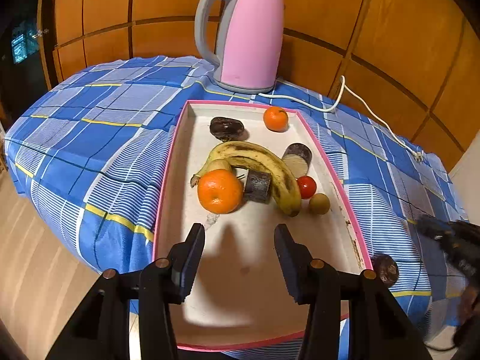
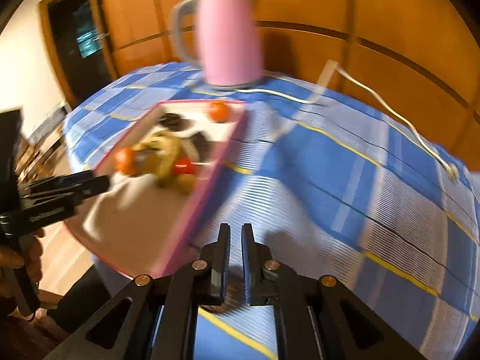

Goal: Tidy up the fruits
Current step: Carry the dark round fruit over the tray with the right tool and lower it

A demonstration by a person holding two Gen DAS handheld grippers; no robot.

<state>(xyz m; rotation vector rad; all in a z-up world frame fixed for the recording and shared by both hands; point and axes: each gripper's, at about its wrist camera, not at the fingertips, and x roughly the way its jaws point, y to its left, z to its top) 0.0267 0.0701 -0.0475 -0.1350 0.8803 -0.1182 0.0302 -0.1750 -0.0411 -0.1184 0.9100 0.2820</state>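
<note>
A pink-rimmed white tray (image 1: 330, 168) holds a banana (image 1: 261, 162), a large orange (image 1: 220, 191), a small orange (image 1: 275, 118), a red tomato (image 1: 306, 186), a small tan fruit (image 1: 319, 203) and several dark brown fruits and pieces (image 1: 225, 126). One more dark fruit (image 1: 385, 270) lies on the cloth just right of the tray. My left gripper (image 1: 240, 234) is open and empty over the tray's near end. My right gripper (image 2: 236, 234) is nearly closed above a dark fruit (image 2: 234, 295) that shows low between the fingers, right of the blurred tray (image 2: 207, 186).
A pink electric kettle (image 1: 250, 36) stands behind the tray on the blue checked tablecloth (image 1: 90, 126); its white cord (image 1: 369, 111) trails to the right. Wooden wall panels are behind. The table edge drops to the floor at the left and front.
</note>
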